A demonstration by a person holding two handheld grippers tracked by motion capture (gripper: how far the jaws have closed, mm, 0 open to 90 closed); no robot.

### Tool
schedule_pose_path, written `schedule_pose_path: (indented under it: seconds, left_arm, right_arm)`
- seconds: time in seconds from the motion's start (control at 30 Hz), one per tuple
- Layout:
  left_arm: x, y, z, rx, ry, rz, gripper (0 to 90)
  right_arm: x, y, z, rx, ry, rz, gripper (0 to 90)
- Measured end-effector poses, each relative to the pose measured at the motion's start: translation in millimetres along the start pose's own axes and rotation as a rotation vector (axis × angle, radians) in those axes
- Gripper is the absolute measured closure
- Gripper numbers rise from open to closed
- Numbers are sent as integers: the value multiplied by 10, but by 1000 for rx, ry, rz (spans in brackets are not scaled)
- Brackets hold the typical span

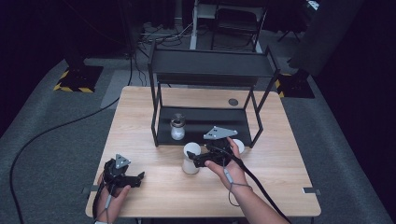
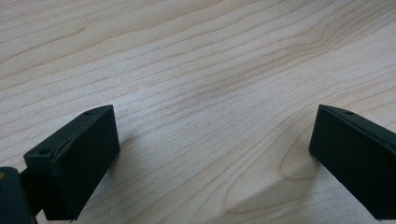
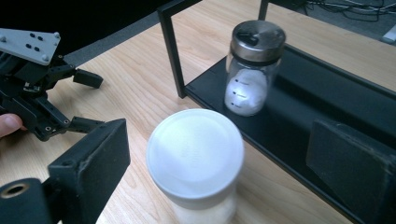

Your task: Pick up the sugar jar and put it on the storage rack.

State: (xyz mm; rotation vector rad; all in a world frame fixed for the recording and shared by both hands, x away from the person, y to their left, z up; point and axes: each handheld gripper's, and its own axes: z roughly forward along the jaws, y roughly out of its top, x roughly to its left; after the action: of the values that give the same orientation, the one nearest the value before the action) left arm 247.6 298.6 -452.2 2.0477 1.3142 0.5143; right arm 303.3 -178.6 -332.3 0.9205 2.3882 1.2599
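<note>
A white-lidded jar (image 3: pixel 195 156) of white powder stands on the wooden table (image 1: pixel 140 121), just in front of the black shelf rack (image 1: pixel 210 65). My right gripper (image 3: pixel 219 140) is open, one jaw on each side of the jar, with a gap showing at both pads. From above, the right gripper (image 1: pixel 195 158) reaches leftward to the jar (image 1: pixel 190 161). A glass shaker (image 3: pixel 254 70) with a metal lid stands on the rack's lower shelf (image 3: pixel 299 107). My left gripper (image 2: pixel 210 154) is open over bare wood, resting low at the table's front left (image 1: pixel 137 179).
The rack's black corner post (image 3: pixel 173 51) rises just behind the jar. A white round thing (image 1: pixel 239 145) sits by my right hand near the rack's front edge. A dark round disc (image 1: pixel 233 101) lies on the table behind the rack. Cables trail from both grippers.
</note>
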Motion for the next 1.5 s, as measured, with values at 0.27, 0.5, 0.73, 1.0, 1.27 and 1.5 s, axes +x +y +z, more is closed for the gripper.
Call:
schedule_pose_path:
  seconds: [0.27,0.5,0.73,1.0,1.27,1.5]
  left_arm:
    - [-1,1,0,0,0,0,11]
    - [-2,1,1,0,1,-1,11]
    - [-3,0,1,0,1,-1,11]
    - [-5,1,1,0,2,-2,10]
    - [-5,1,1,0,2,-2,10]
    - [-7,2,2,0,2,-3,10]
  right_arm:
    - [34,-5,131,26,10,-2,69]
    - [75,-10,232,55,10,-15,97]
    - [92,-28,326,79,7,-34,192]
    - [84,-34,416,106,11,-40,319]
    - [134,-34,420,102,-9,-39,331]
    - [102,-9,388,101,-5,-26,332]
